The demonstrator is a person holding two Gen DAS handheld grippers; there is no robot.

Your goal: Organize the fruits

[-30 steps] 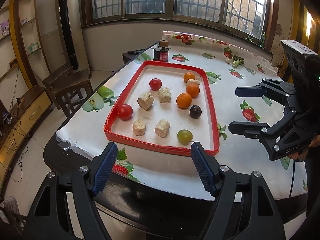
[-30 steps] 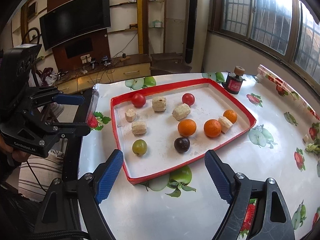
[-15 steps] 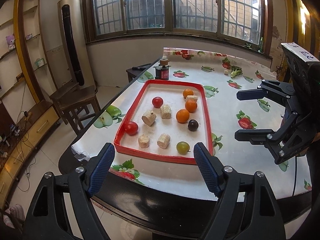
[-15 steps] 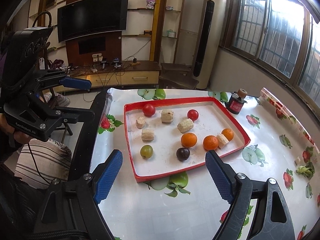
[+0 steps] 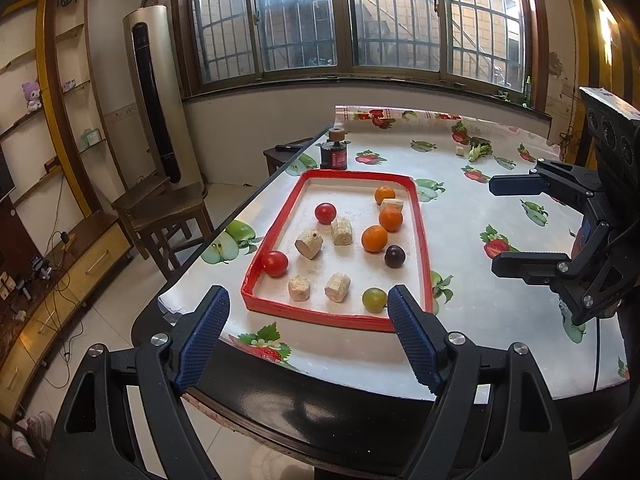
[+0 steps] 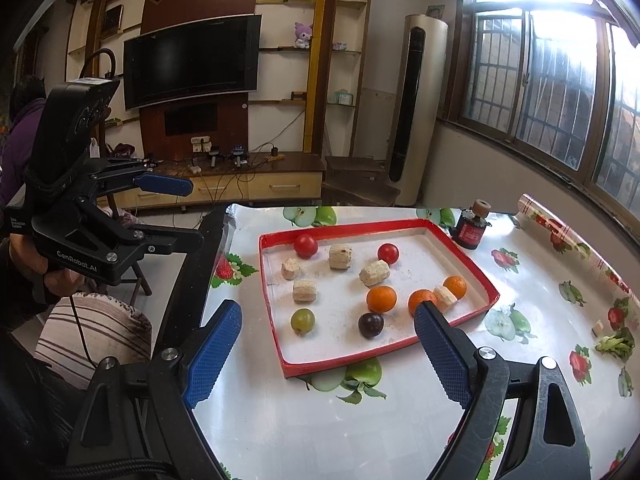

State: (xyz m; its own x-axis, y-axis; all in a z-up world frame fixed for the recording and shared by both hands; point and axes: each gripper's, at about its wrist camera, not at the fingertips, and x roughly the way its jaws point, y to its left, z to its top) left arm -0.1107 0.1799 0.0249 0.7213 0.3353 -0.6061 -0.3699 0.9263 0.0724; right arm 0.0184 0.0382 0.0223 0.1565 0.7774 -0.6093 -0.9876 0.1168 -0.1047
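Note:
A red-rimmed tray (image 5: pixel 423 236) (image 6: pixel 472 268) lies on the table. It holds two red tomatoes (image 5: pixel 275 263) (image 6: pixel 306 245), three oranges (image 5: pixel 375 238) (image 6: pixel 381 299), a dark plum (image 5: pixel 395 256) (image 6: pixel 371 325), a green grape (image 5: pixel 374 299) (image 6: pixel 303 321) and several beige cork-like chunks (image 5: pixel 309 243) (image 6: pixel 374 273). My left gripper (image 5: pixel 307 332) is open and empty, held back off the table's near edge. My right gripper (image 6: pixel 326 350) is open and empty, above the table beside the tray; it also shows in the left wrist view (image 5: pixel 516 228).
A small dark jar with a cork lid (image 5: pixel 334 148) (image 6: pixel 472 226) stands just beyond the tray. A green vegetable scrap (image 5: pixel 478 150) (image 6: pixel 616 344) lies far across the fruit-print tablecloth. Wooden chairs (image 5: pixel 168 208) stand beside the table.
Both grippers have pulled back and risen away from the tray, so it looks smaller and farther. Both stay open. Nothing in the tray moved.

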